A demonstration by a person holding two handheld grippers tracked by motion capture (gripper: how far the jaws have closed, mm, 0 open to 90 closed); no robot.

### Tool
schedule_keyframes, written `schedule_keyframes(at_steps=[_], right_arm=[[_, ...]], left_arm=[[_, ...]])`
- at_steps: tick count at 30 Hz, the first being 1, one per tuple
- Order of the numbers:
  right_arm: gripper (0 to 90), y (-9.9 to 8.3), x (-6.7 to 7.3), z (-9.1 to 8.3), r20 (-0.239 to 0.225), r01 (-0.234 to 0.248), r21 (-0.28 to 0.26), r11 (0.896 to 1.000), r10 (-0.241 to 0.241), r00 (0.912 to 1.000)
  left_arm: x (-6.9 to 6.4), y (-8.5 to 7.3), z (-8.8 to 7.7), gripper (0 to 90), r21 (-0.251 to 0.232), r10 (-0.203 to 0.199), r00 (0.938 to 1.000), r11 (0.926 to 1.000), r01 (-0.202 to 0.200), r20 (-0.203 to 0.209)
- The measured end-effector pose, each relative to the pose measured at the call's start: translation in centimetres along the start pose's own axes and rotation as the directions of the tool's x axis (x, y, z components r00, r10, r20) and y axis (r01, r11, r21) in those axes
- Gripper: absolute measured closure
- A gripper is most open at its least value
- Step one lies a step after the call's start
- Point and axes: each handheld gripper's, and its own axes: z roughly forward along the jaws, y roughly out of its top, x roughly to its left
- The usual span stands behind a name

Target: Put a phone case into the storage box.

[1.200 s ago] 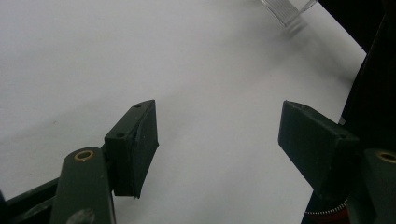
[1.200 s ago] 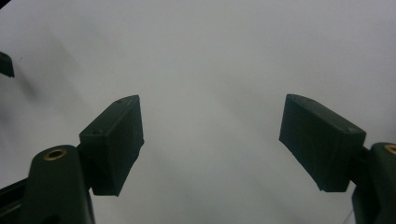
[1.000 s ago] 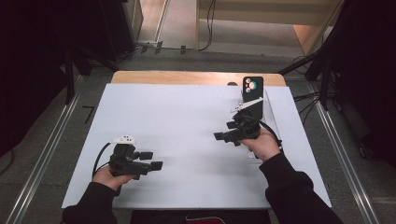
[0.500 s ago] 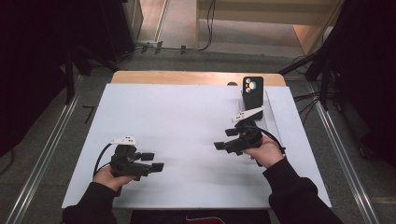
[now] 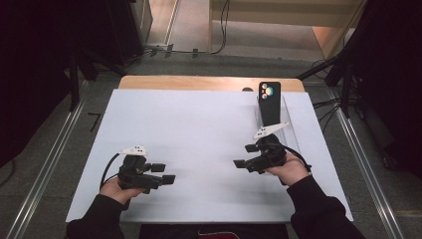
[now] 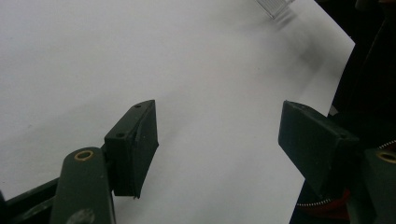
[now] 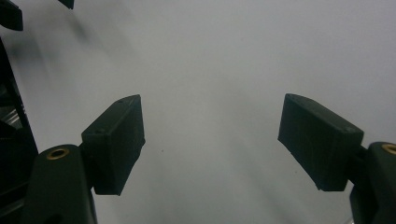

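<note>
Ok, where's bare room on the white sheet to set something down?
The whole middle of the white sheet, between the left claw and right claw, is bare, as is the far-left part. It is crowded far right, around the phone in its clear stand.

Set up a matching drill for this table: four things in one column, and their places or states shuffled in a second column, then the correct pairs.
Things:
1. left gripper
2. right gripper
3. phone
4. clear stand

Places or states:
A. upright at the far right of the white sheet, camera side showing
B. near left of the sheet, jaws apart, nothing between
C. holds the phone up
D. just in front of the stand, jaws apart, nothing between

Pairs: 1-B, 2-D, 3-A, 4-C
</note>
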Motion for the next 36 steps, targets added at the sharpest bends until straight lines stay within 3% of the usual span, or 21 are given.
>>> schedule_keyframes(at_steps=[36], right_arm=[[20.5,-5.7,-0.5,-1.7,0.002,-0.051,0.042,0.998,0.051,0.9987]], left_arm=[[-0.4,-0.2,0.4,28.5,0.030,0.027,0.9993,0.9992,-0.027,0.026]])
